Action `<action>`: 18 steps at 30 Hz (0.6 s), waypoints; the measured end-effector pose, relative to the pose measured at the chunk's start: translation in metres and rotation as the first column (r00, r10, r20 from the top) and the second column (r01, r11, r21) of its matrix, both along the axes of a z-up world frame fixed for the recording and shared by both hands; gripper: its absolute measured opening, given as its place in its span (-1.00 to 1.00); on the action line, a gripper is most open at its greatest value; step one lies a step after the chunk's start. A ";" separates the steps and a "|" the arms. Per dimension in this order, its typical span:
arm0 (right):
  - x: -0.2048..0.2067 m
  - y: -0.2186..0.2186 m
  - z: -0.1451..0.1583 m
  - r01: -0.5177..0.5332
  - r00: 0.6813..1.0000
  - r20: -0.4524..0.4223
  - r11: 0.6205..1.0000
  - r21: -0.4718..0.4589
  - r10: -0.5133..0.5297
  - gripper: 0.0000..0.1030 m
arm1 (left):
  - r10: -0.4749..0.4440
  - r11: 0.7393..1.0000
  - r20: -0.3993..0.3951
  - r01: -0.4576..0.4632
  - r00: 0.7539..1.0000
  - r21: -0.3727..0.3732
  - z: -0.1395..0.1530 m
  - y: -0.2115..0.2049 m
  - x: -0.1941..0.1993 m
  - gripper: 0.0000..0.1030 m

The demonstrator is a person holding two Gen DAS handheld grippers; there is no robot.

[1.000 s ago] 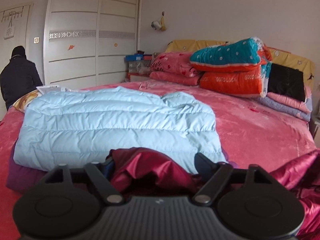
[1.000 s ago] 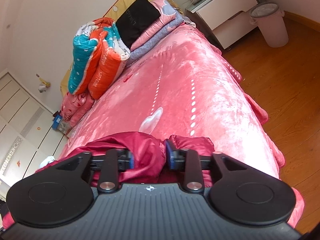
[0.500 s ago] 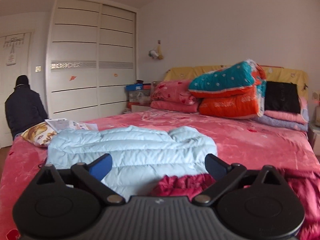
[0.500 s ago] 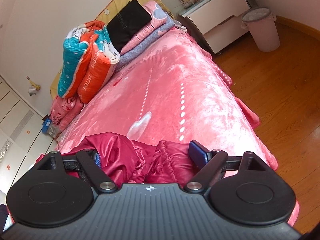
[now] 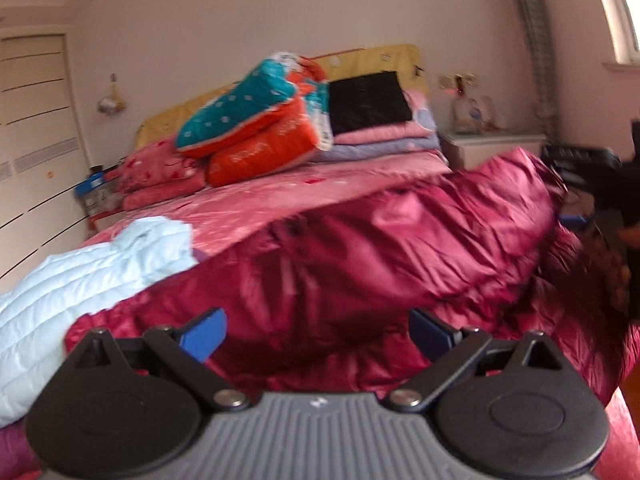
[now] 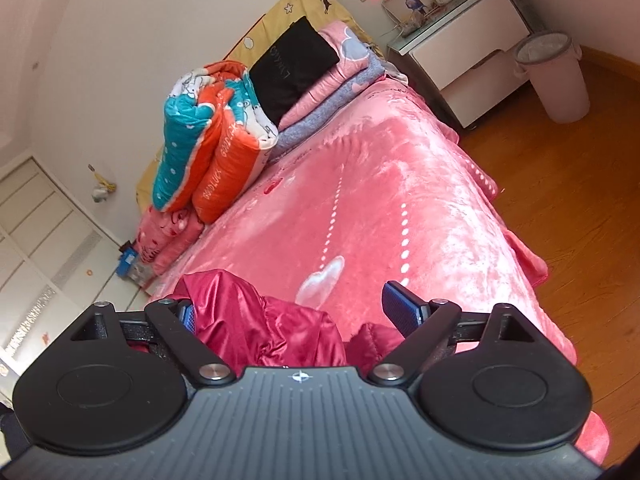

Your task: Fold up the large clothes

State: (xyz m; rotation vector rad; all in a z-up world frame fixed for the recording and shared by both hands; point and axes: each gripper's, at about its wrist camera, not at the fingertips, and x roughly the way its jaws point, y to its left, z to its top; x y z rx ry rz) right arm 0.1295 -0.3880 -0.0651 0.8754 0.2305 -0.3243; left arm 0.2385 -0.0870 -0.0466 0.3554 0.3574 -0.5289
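Note:
A dark red shiny quilted jacket (image 5: pixel 400 248) lies spread across the near part of the pink bed (image 5: pixel 280 196). My left gripper (image 5: pixel 316 330) is open just above its near edge, holding nothing. A pale blue puffer jacket (image 5: pixel 80 280) lies folded to the left. In the right wrist view the red jacket (image 6: pixel 260 328) is bunched under my right gripper (image 6: pixel 298 310), which is open with fabric between its jaws. The right gripper also shows at the far right of the left wrist view (image 5: pixel 592 176), blurred.
Folded quilts and pillows (image 6: pixel 216 144) are stacked at the headboard. A white nightstand (image 6: pixel 468 52) and a pink bin (image 6: pixel 554 76) stand on the wooden floor (image 6: pixel 580 184) right of the bed. White wardrobe doors (image 5: pixel 32 152) are on the left.
Both grippers have opened and let go of the red jacket. The left gripper has swung right, so the red jacket now fills its view.

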 end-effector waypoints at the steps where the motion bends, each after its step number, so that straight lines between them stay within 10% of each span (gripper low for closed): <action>1: -0.001 -0.001 0.000 0.003 1.000 0.007 1.000 0.008 -0.003 1.00 | 0.002 1.000 -0.006 -0.002 1.000 0.015 -0.004 -0.006 0.004 0.90; 18: -0.002 -0.014 -0.005 0.002 1.000 -0.032 0.998 0.069 0.000 1.00 | 0.397 0.916 -0.085 -0.400 0.914 -0.023 -0.064 -0.007 0.092 0.95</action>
